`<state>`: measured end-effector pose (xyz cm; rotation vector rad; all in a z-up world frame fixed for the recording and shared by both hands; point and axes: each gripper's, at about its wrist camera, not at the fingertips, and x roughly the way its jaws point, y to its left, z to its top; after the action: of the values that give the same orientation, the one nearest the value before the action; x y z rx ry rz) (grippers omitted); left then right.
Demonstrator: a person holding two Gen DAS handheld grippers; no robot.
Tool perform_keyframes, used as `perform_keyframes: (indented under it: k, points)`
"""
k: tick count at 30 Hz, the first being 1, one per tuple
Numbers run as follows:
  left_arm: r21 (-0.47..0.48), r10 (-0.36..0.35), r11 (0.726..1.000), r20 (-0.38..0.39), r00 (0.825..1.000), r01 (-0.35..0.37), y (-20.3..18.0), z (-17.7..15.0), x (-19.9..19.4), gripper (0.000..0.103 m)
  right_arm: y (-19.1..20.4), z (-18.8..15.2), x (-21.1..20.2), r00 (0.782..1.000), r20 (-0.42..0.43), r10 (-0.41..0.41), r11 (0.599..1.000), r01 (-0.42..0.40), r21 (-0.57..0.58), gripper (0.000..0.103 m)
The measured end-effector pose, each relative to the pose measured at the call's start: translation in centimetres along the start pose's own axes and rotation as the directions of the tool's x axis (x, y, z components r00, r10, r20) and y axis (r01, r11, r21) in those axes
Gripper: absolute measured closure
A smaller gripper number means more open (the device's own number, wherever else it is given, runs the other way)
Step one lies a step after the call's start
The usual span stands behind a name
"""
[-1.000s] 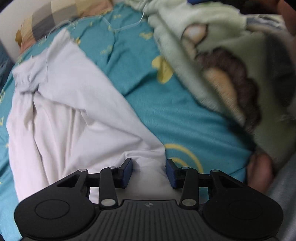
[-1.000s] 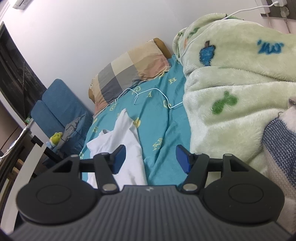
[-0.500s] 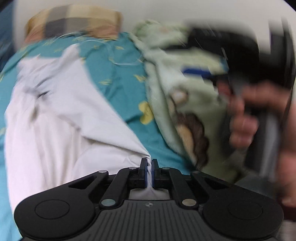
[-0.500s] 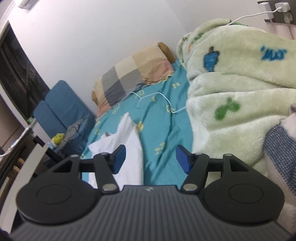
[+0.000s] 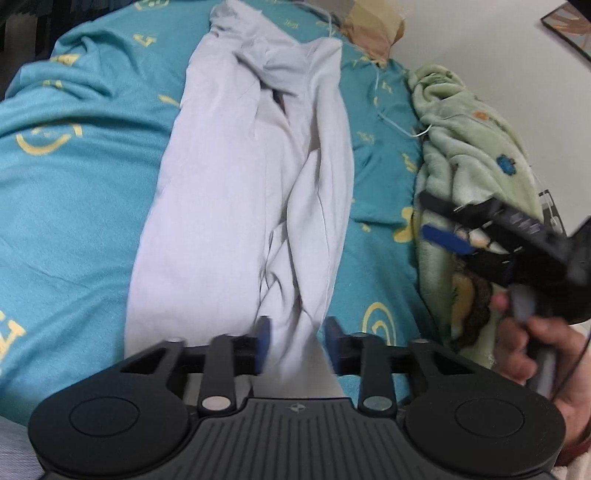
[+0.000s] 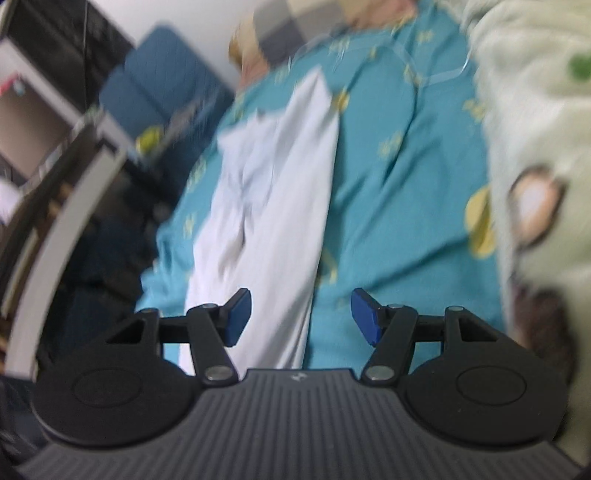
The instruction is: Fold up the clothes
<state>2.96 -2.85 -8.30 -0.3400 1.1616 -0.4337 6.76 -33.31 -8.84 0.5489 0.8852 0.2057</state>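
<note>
A white garment (image 5: 236,206) lies in a long narrow strip on the teal bed sheet (image 5: 74,206), with one side lapped over the other. My left gripper (image 5: 297,343) hovers over its near end. The jaws are opening, a fold of the cloth still lies between them, and the pads do not press on it. At the right of the left wrist view a hand (image 5: 528,350) holds my right gripper (image 5: 472,251) open above the blanket's edge. The right wrist view is blurred: my right gripper (image 6: 302,317) is open and empty over the garment (image 6: 273,206) and its right edge.
A fluffy green blanket (image 5: 472,155) (image 6: 535,147) is heaped along the right of the bed. A checked pillow (image 6: 295,22) and a thin white cable (image 5: 402,127) lie at the far end. A blue chair (image 6: 166,81) and a dark shelf stand left of the bed.
My left gripper shut on the garment's near corner, carried it across so the garment folded lengthwise, then parted its jaws. My right gripper dipped towards the garment, still open.
</note>
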Motion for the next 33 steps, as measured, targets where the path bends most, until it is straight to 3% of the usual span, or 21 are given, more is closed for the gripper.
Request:
perform_keyframes:
  k: [2,7,10,14,21,23,24,26,30,33]
  points:
    - [0.015,0.044,0.999,0.024,0.999,-0.044,0.5,0.1,-1.3,0.045,0.9,-1.0,0.6,0.999,-0.045,0.029,1.0,-0.029,0.0,0.04]
    - [0.012,0.186,0.982,0.062,0.981,-0.187,2.5,1.1,-2.1,0.035,3.2,-3.5,1.3,0.979,-0.162,0.126,0.992,-0.126,0.013,0.04]
    - [0.021,0.243,0.97,0.047,0.969,-0.244,3.4,1.0,-1.5,0.035,4.7,-4.9,2.1,0.969,-0.234,0.079,0.996,-0.088,-0.028,0.04]
    - [0.02,0.257,0.966,-0.002,0.966,-0.257,4.5,0.8,-0.4,0.035,5.9,-6.6,3.2,0.947,-0.322,-0.021,0.994,-0.016,-0.112,0.04]
    - [0.036,0.26,0.965,-0.081,0.962,-0.258,5.4,0.7,1.4,0.032,7.7,-8.9,4.7,0.88,-0.44,-0.179,0.961,0.06,-0.271,0.042]
    - [0.024,0.255,0.967,-0.105,0.961,-0.254,5.8,0.6,1.8,0.026,8.2,-9.6,5.0,0.859,-0.462,-0.219,0.945,0.069,-0.32,0.053]
    - [0.017,0.252,0.968,-0.12,0.96,-0.251,6.0,0.6,1.9,0.025,8.4,-9.9,5.1,0.849,-0.47,-0.24,0.936,0.074,-0.345,0.071]
    - [0.019,0.242,0.97,-0.141,0.96,-0.242,6.1,0.5,2.1,0.022,8.9,-10.1,4.9,0.837,-0.477,-0.269,0.924,0.085,-0.373,0.094]
    - [0.045,0.193,0.981,-0.207,0.959,-0.188,6.0,0.1,2.6,0.016,8.4,-9.0,2.7,0.853,-0.444,-0.275,0.93,0.12,-0.346,0.098]
    - [0.025,0.109,0.994,-0.296,0.949,-0.106,6.4,0.1,3.1,0.012,7.6,-8.2,1.0,0.867,-0.417,-0.273,0.939,0.146,-0.312,0.098]
